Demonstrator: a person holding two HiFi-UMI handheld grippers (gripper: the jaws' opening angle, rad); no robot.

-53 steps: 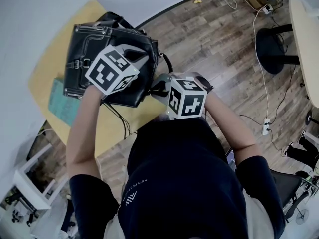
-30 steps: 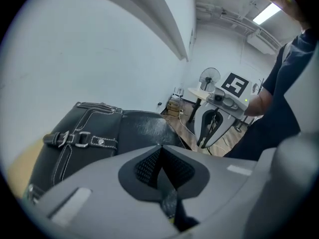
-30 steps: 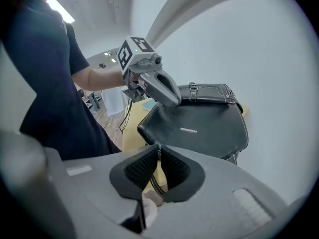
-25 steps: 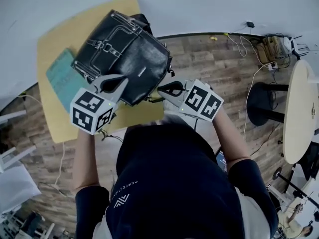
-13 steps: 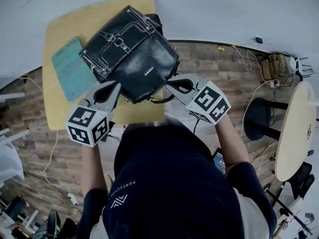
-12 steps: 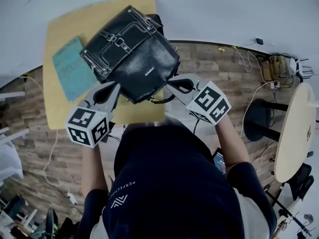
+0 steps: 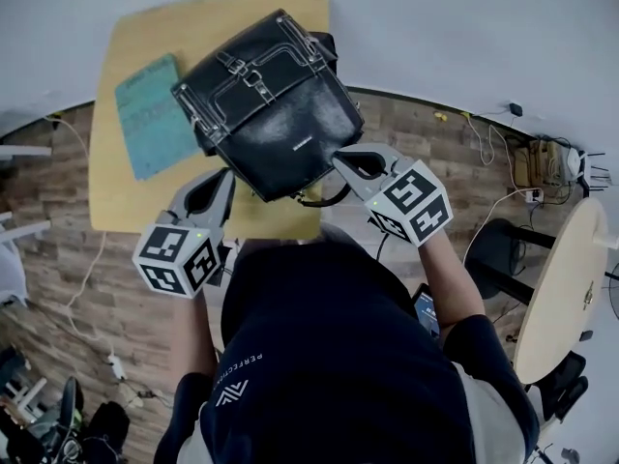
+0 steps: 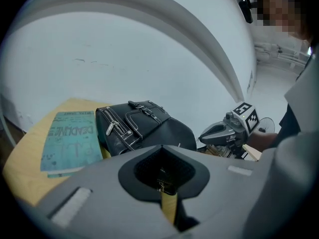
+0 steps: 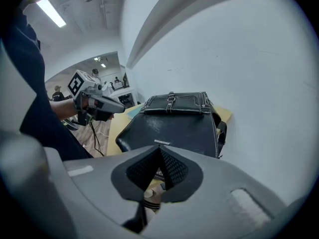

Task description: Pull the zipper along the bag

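Note:
A black leather bag [image 7: 276, 104] lies on the yellow table [image 7: 145, 37]; its buckled straps face away from me. In the left gripper view the bag [image 8: 144, 128] shows a zipped end pocket [image 8: 113, 129]. My left gripper [image 7: 227, 174] is shut and empty. It hovers over the table's front edge, a little short of the bag's near left corner. My right gripper [image 7: 338, 156] is shut at the bag's near right corner, by a strap loop; nothing shows between its jaws. In their own views, both left gripper [image 8: 162, 147] and right gripper [image 9: 159, 147] have their jaws together just short of the bag [image 9: 174, 126].
A teal book [image 7: 153, 114] lies on the table left of the bag. A white wall runs behind the table. A round pale table [image 7: 561, 288] and cables [image 7: 484, 143] are on the wood floor to the right.
Two seconds ago the left gripper was over the bag; it has since drawn back toward the table's front edge and rolled. The right gripper stays at the bag's near corner.

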